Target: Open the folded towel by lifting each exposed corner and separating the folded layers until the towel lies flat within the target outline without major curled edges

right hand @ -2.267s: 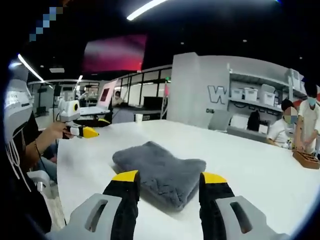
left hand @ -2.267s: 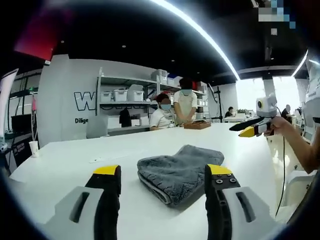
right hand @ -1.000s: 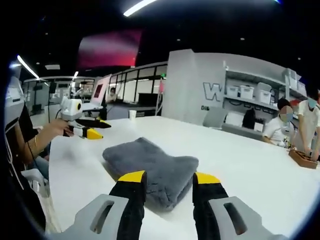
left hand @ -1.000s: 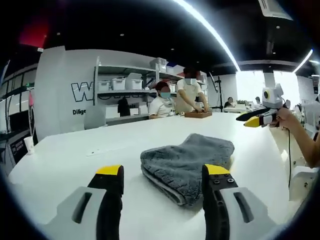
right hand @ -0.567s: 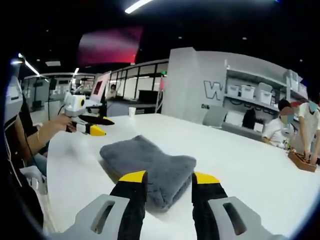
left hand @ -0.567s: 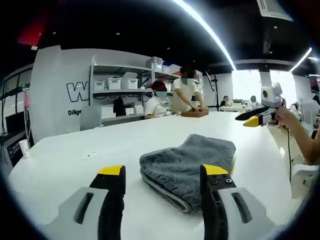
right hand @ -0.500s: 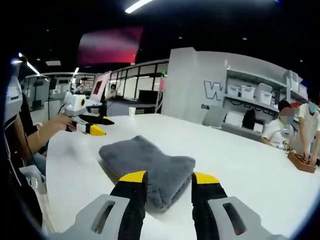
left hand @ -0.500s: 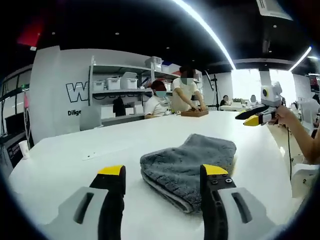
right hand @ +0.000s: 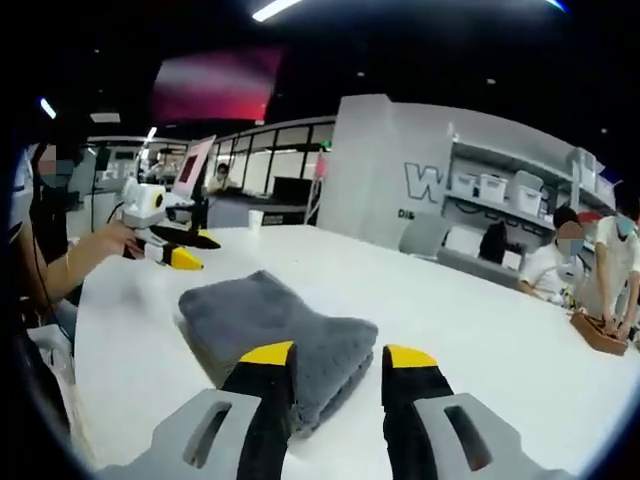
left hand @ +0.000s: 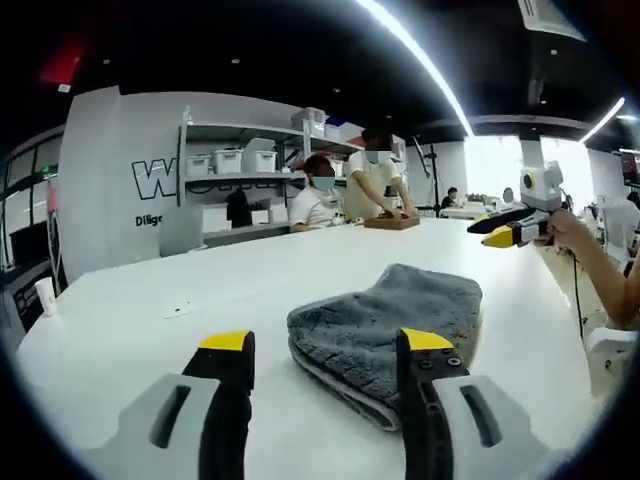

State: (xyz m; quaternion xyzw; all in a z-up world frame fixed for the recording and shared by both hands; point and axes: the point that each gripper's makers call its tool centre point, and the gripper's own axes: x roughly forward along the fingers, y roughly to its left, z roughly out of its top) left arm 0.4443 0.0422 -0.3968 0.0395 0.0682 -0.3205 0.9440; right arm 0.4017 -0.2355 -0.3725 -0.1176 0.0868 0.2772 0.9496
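A folded grey towel (left hand: 385, 320) lies on the white table (left hand: 140, 330). In the left gripper view my left gripper (left hand: 325, 350) is open just before the towel's near left corner, its right jaw in front of the folded edge. The right gripper (left hand: 505, 228) shows at the far right of that view, held in a hand above the table. In the right gripper view the towel (right hand: 265, 325) lies ahead and my right gripper (right hand: 337, 362) is open at its near corner. The left gripper (right hand: 170, 250) appears at the left there, in a hand.
People stand and sit at the table's far side by a wooden tray (left hand: 392, 222). Shelves with white bins (left hand: 230, 165) line the back wall. A paper cup (right hand: 256, 219) stands at the far table edge. The person's arm (left hand: 615, 290) is at the right.
Both cameras have come closer to the towel; it sits larger and further right in the left gripper view, further left in the right gripper view. Both grippers stay open.
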